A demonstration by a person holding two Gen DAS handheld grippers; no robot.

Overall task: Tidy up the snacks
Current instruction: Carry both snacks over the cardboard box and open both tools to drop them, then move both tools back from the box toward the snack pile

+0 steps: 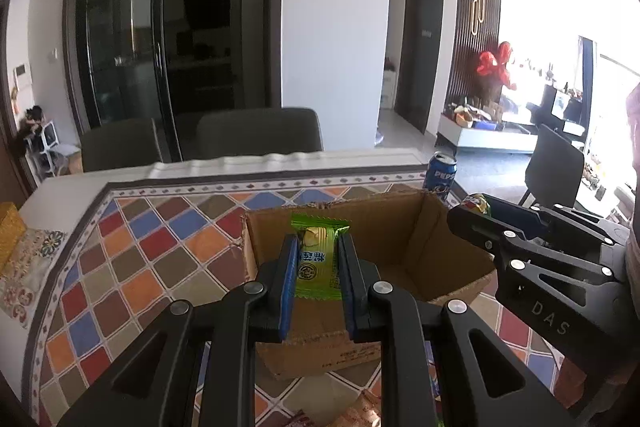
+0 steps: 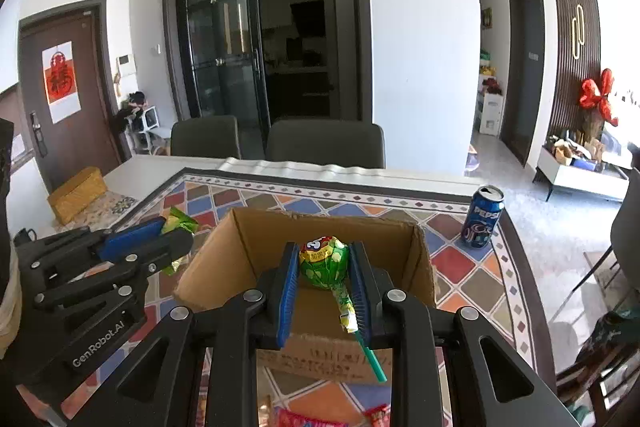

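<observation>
An open cardboard box (image 1: 404, 227) (image 2: 256, 239) stands on the patterned tablecloth. My left gripper (image 1: 318, 251) is shut on a green snack packet (image 1: 318, 259) and holds it above the box's near left part. From the right wrist view the left gripper (image 2: 176, 239) shows at the left with the green packet (image 2: 180, 223) sticking out. My right gripper (image 2: 324, 259) is shut on a green-wrapped lollipop (image 2: 322, 261), its stick slanting down to the right, over the box's near side. In the left wrist view the right gripper (image 1: 474, 213) shows beside the box's right wall, the lollipop (image 1: 476, 203) peeking out.
A blue Pepsi can (image 1: 440, 175) (image 2: 482, 217) stands on the table's right edge behind the box. A yellow box (image 2: 76, 197) lies at the far left. Loose snack wrappers (image 2: 296, 419) lie near the front edge. Two grey chairs (image 2: 324, 143) stand behind the table.
</observation>
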